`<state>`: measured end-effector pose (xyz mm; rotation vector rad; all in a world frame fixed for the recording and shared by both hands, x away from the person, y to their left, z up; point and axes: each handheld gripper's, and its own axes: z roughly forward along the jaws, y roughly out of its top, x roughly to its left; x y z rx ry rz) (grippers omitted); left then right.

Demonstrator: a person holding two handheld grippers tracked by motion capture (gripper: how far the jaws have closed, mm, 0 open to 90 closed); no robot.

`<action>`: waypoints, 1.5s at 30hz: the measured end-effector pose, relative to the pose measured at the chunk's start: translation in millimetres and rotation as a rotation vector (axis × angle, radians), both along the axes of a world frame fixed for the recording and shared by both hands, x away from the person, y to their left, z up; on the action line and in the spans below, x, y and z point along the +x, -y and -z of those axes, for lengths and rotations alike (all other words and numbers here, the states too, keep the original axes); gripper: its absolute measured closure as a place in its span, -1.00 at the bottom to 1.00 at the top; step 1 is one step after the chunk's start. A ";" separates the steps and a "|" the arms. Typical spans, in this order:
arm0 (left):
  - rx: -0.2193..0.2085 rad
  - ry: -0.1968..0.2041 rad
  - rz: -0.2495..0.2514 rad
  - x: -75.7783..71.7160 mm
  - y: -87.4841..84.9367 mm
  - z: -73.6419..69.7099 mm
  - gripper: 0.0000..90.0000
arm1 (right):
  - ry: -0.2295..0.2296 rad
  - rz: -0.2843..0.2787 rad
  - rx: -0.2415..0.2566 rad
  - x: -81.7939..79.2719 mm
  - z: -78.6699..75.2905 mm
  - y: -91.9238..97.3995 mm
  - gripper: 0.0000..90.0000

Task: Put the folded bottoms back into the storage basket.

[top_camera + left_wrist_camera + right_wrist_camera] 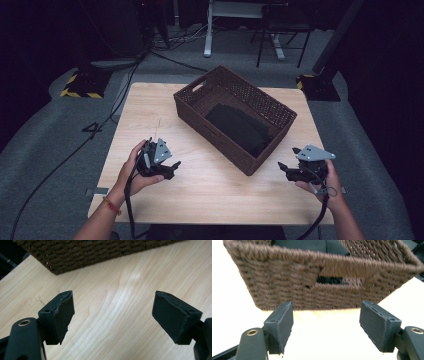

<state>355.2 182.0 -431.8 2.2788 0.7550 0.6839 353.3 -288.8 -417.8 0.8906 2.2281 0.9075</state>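
Light wooden table on grey carpet. One brown woven basket sits directly on it, skewed, toward the far right part. Dark folded cloth lies inside the basket.

Brown woven basket, black cloth inside, fingers apart

Each black gripper, left gripper and right gripper, carries a grey three-cornered plate, brass-ringed screw holes, worn rubber-padded fingers and a trailing black cable; a red wristband circles the left wrist.
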 end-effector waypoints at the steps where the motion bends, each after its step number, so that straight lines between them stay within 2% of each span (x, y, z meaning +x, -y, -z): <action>1: 0.001 -0.006 -0.008 -2.3 -3.5 4.5 -0.59 | -0.012 0.007 0.006 -1.5 5.2 4.1 -0.38; 5: 0.024 -0.008 -0.020 -7.3 -10.5 13.0 -0.59 | -0.017 0.029 0.004 -5.0 14.4 13.3 -0.38; 14: 0.026 -0.028 -0.035 -17.2 -26.6 27.3 -0.60 | -0.054 0.045 0.046 -12.8 35.0 32.5 -0.40; 16: 0.005 -0.038 -0.042 -19.7 -31.9 31.4 -0.60 | -0.062 0.068 0.056 -13.9 39.4 37.3 -0.42; 22: -0.022 -0.059 -0.065 -25.5 -45.7 42.5 -0.62 | -0.104 0.111 0.077 -15.2 54.7 52.9 -0.43; 28: -0.066 -0.109 -0.124 -29.9 -60.8 60.5 -0.61 | -0.140 0.132 0.091 -20.0 69.3 63.7 -0.45; 30: -0.070 -0.123 -0.134 -30.6 -64.8 64.8 -0.61 | -0.153 0.139 0.096 -21.8 74.6 65.4 -0.46; 31: -0.082 -0.130 -0.156 -31.0 -68.2 69.0 -0.61 | -0.164 0.143 0.099 -22.6 80.1 67.2 -0.49; 32: -0.104 -0.136 -0.159 -30.8 -71.2 70.2 -0.62 | -0.167 0.148 0.104 -22.9 82.2 68.0 -0.51; 33: -0.122 -0.146 -0.164 -30.3 -74.3 71.4 -0.62 | -0.165 0.149 0.134 -23.4 84.5 70.1 -0.51; 34: -0.122 -0.146 -0.164 -30.3 -74.3 71.4 -0.62 | -0.165 0.149 0.134 -23.4 84.5 70.1 -0.51; 36: -0.151 -0.169 -0.195 -29.7 -78.3 72.2 -0.63 | -0.168 0.167 0.168 -24.2 85.2 74.9 -0.51; 37: -0.151 -0.171 -0.209 -28.8 -80.2 72.1 -0.63 | -0.168 0.167 0.168 -24.2 85.2 74.9 -0.51; 39: -0.187 -0.219 -0.224 -27.5 -83.0 72.7 -0.62 | -0.181 0.172 0.169 -23.3 86.4 73.6 -0.55; 45: -0.186 -0.218 -0.225 -27.7 -82.9 72.7 -0.62 | -0.186 0.176 0.172 -23.1 86.6 72.6 -0.57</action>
